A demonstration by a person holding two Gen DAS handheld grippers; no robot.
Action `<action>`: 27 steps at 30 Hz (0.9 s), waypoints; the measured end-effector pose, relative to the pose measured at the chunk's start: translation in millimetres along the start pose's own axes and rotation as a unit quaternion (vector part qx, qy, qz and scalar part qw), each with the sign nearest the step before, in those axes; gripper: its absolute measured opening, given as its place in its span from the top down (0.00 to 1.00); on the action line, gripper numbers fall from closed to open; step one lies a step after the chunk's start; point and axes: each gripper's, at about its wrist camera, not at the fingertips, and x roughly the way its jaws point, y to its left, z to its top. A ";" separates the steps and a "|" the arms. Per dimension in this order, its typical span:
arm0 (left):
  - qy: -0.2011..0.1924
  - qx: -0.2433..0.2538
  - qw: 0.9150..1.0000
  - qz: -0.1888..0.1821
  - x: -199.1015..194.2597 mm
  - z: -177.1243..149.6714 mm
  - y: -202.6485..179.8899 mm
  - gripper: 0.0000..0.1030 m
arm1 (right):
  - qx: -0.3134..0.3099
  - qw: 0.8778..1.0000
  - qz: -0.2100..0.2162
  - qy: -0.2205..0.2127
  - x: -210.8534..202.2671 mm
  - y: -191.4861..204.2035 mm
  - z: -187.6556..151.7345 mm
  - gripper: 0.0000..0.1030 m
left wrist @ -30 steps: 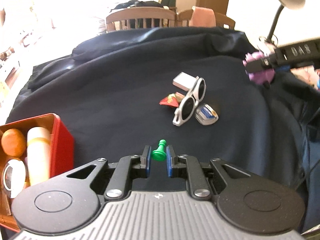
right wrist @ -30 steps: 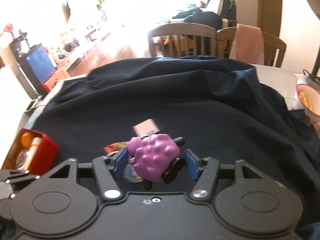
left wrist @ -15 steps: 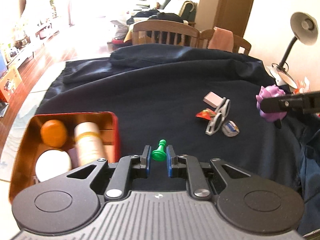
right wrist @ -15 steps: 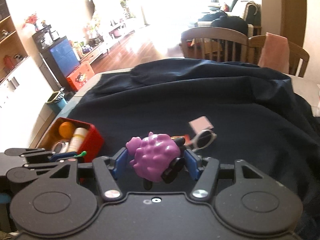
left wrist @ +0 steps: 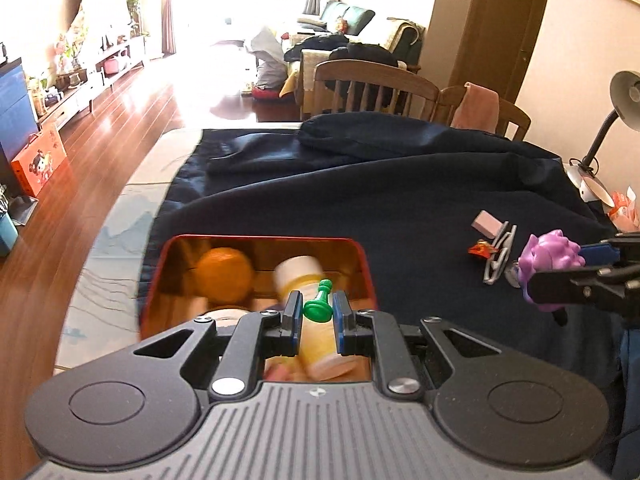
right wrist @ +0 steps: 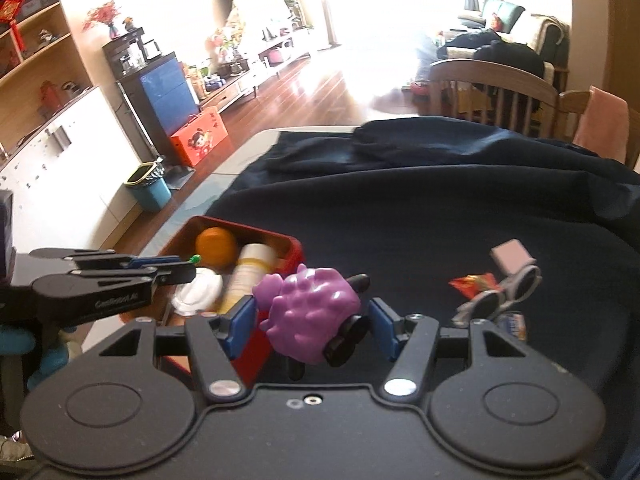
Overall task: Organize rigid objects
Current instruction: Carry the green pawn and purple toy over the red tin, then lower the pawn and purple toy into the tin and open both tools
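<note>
The left tool [left wrist: 316,312] pinches a small green plastic pawn [left wrist: 318,307] over the red rectangular metal tin [left wrist: 366,264]; releasing low would probably stop it bouncing off the pale bottle [left wrist: 308,308]. Farther right, the right tool [right wrist: 312,320] clamps a knobbly purple toy [right wrist: 310,314], awaiting its turn.

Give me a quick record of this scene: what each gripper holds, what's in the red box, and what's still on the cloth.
left gripper: shut on green pawn, above red box
right gripper: shut on purple toy
box contents: orange, yellow-banded bottle, white round item
on dark cloth: sunglasses, pink block, red wrapper
</note>
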 end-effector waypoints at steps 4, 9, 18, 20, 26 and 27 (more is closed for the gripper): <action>0.003 0.002 1.000 -0.001 -3.6 -2.8 26.0 0.85 | -0.016 1.000 0.001 0.001 9.9 30.6 -0.1 0.42; 0.014 0.005 1.000 -0.003 -3.1 -7.8 53.6 0.85 | -0.047 0.999 0.010 0.015 28.5 65.9 -1.1 0.42; 0.030 0.014 0.999 -0.007 7.9 -10.9 86.8 0.85 | -0.084 0.994 -0.002 0.076 77.8 109.9 -7.3 0.42; 0.032 0.015 0.999 -0.007 14.0 -8.1 89.5 0.85 | -0.068 0.993 -0.007 0.093 90.3 109.6 -5.5 0.42; 0.040 0.033 0.999 0.002 36.3 -0.3 90.1 0.85 | -0.030 0.990 -0.009 0.136 115.2 108.0 -9.3 0.42; 0.042 0.032 0.999 0.000 39.3 0.9 90.6 0.85 | -0.026 0.990 -0.009 0.139 117.0 108.0 -9.3 0.42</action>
